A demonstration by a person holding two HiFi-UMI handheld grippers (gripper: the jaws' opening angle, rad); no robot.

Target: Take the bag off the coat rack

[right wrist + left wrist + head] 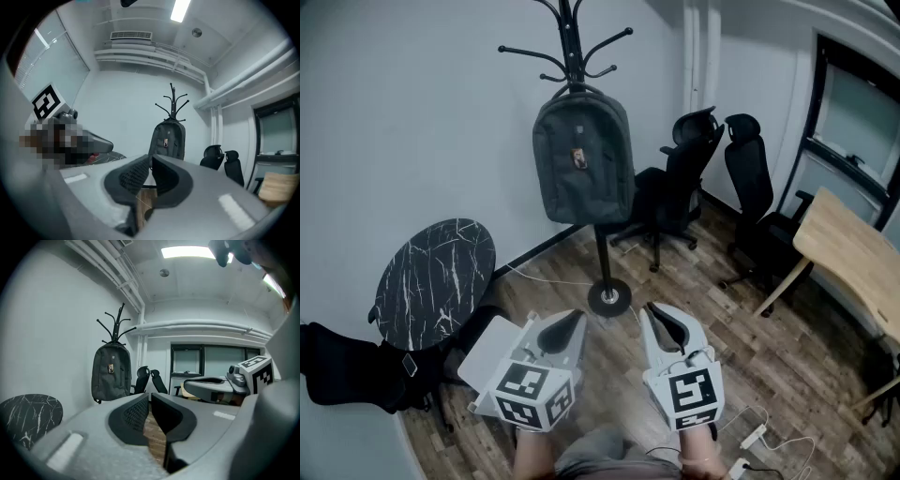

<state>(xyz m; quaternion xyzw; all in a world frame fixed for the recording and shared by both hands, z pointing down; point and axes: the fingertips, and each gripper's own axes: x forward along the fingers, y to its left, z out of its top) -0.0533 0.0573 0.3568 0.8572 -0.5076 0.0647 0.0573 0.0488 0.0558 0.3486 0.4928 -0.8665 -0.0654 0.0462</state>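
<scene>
**Backpack on coat rack; both grippers shut and empty**

In the head view we look down on two hand-held grippers, side by side, low in frame. The left gripper (570,323) and right gripper (660,317) each have jaws pressed together w/ nothing between them, and each gripper view confirms it. The dark grey bag (583,169), a backpack, hangs high on the black coat rack (602,253) by the white wall, straight ahead and well apart from both grippers.

Only the head view shows the power strip (754,436) and its cable on the wood floor, bottom right. Only the gripper views show the ceiling: a light panel (187,251) in the left one, an air vent (131,35) in the right. They also show the rack's hooks in full, whereas the head view cuts off the top.

A round marble-look table (434,279) sits left of the rack, w/ two black office chairs (675,183) to its right. A black shape (342,367) at bottom left is too dark to identify. The bag is closed, so we can't see its contents.
</scene>
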